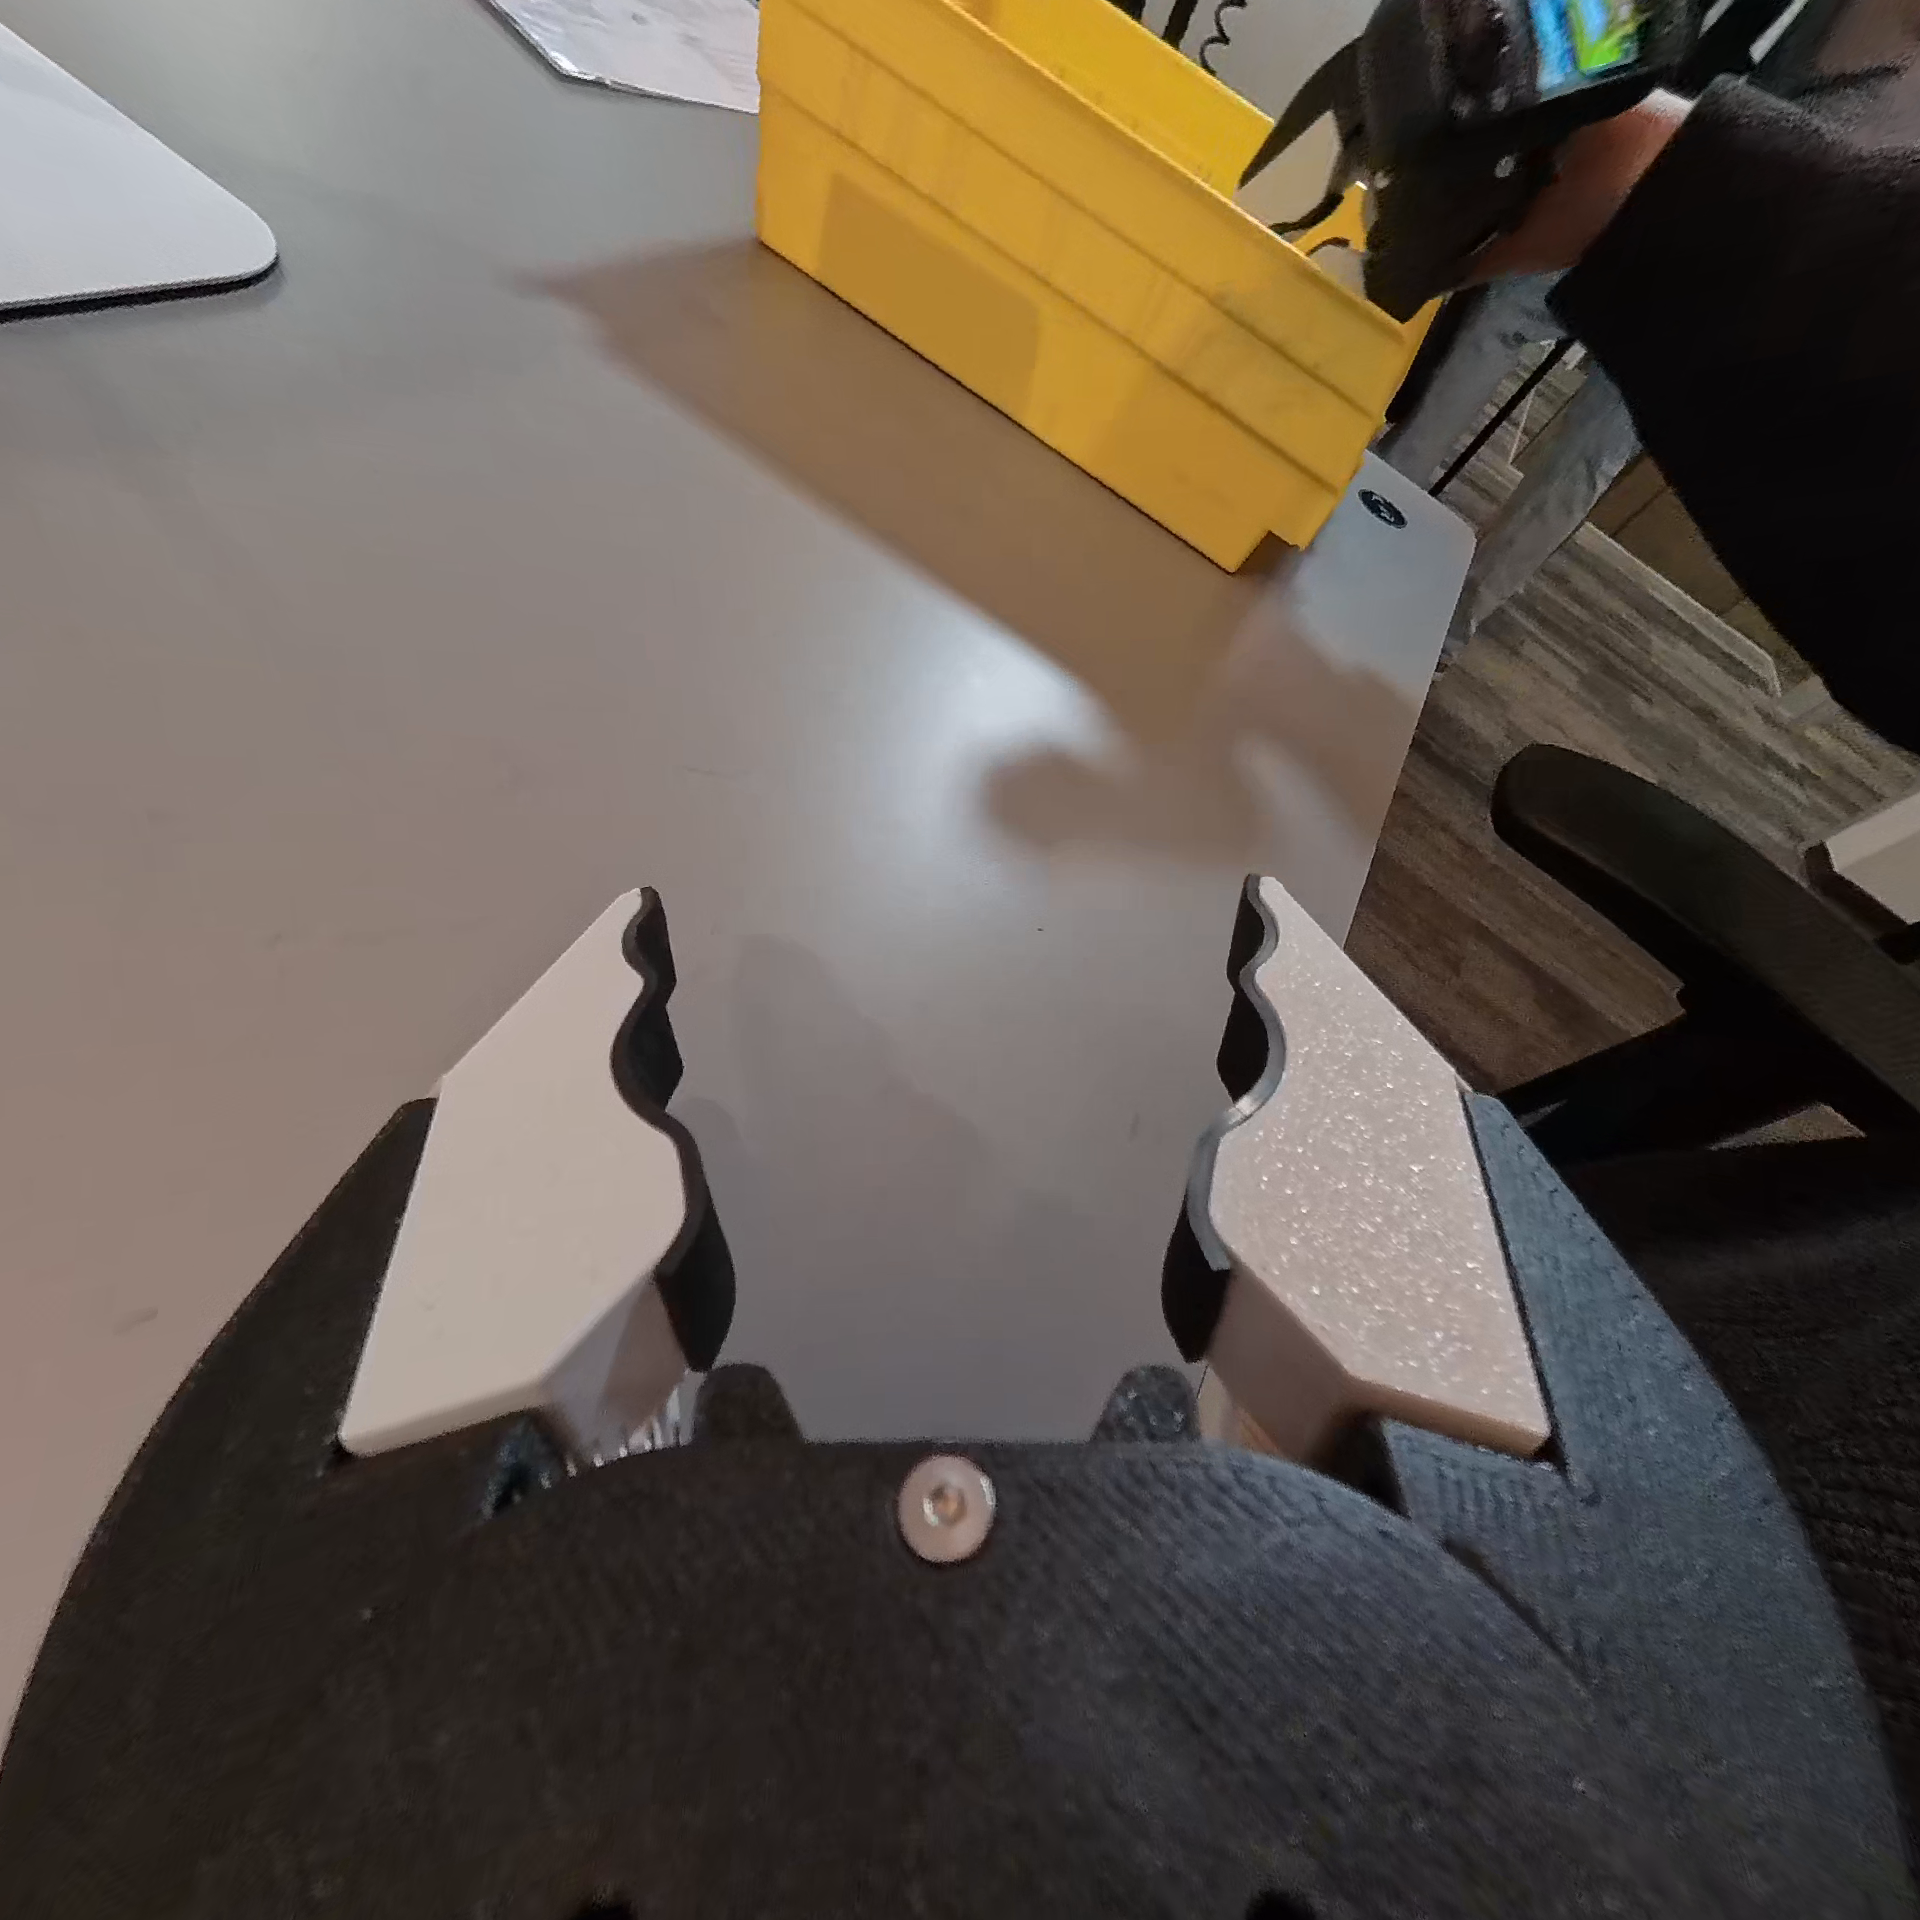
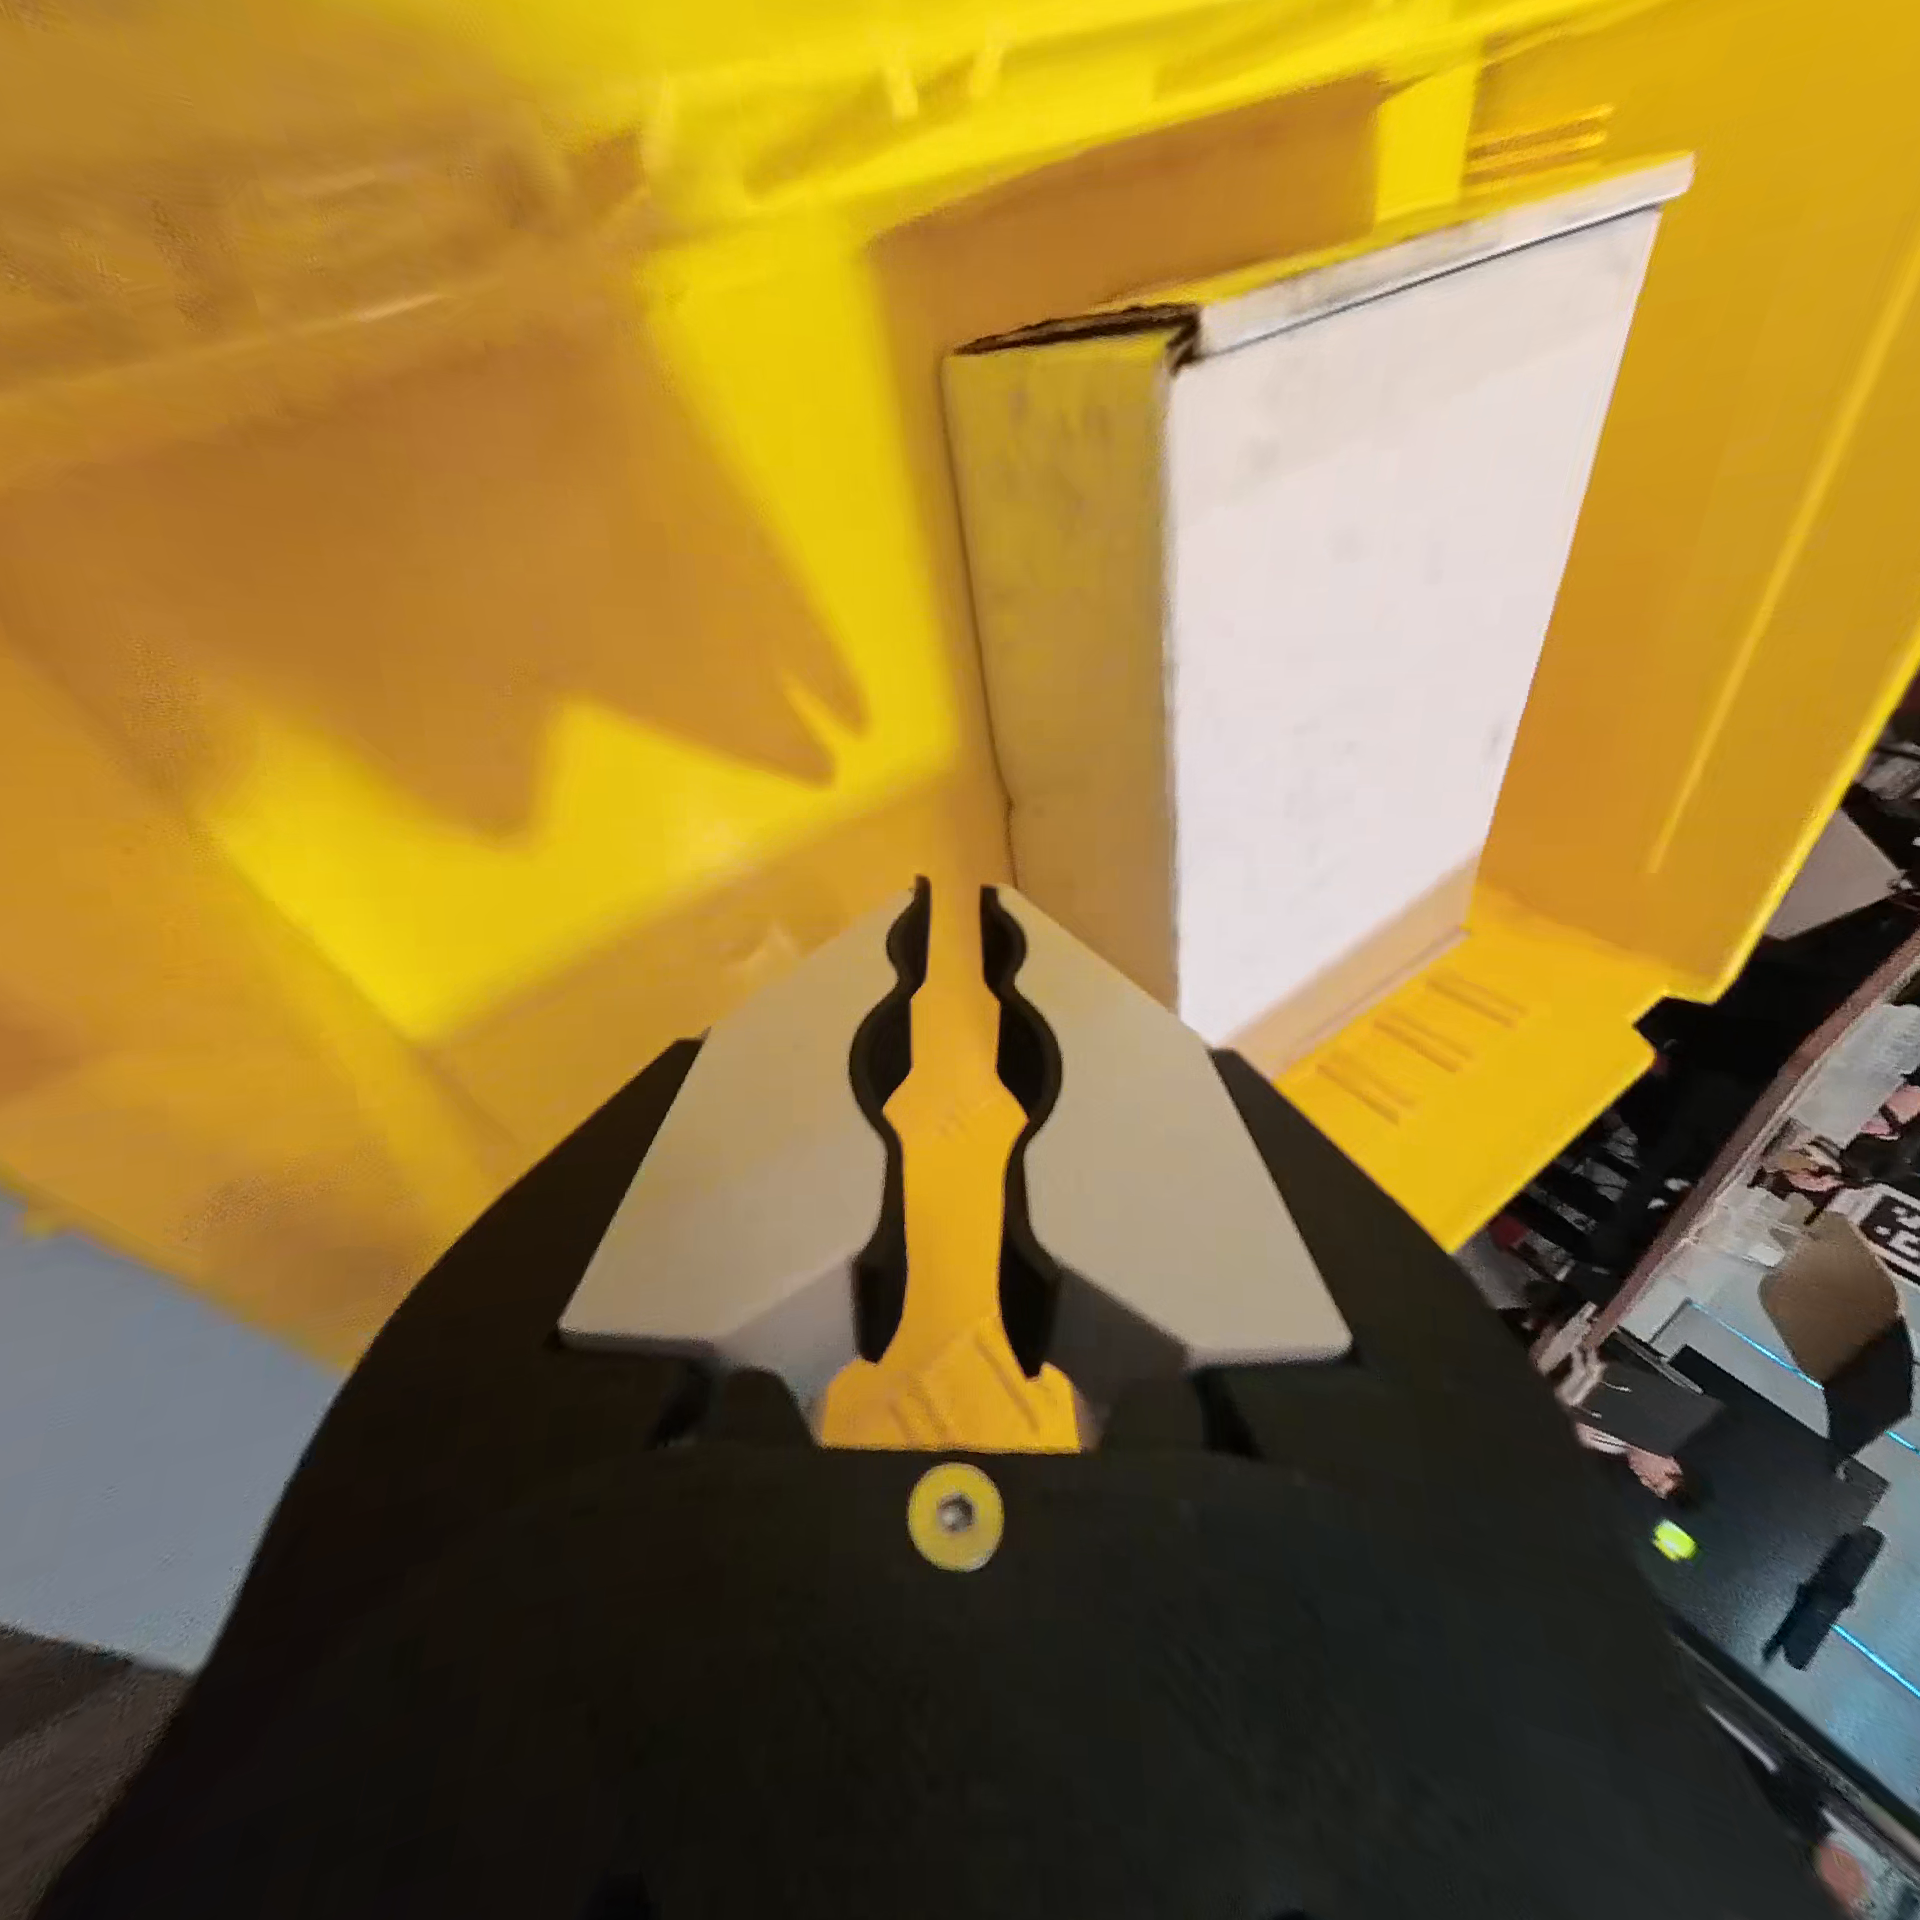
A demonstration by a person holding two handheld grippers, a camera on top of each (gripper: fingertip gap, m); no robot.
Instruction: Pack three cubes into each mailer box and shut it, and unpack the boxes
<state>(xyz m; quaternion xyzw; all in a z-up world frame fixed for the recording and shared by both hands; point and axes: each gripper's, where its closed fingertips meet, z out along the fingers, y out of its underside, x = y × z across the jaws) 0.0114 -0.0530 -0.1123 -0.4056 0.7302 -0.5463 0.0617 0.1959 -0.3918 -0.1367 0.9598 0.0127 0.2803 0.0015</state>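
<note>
A white mailer box lies shut inside the yellow bin, against its right wall. My right gripper hangs over the bin's ribbed front lip. Its jaws are nearly together with only a thin slit, and nothing is between them. The view is blurred. In the left wrist view the yellow bin stands at the table's far right, with the right gripper above its near end. My left gripper is open and empty, low over the bare grey table. No cubes show.
A white flat slab lies at the far left and papers at the back. The table's right edge runs close to my left gripper. Beyond it are a black chair and a person's dark sleeve. About 40 cm separates my left fingertips from my right.
</note>
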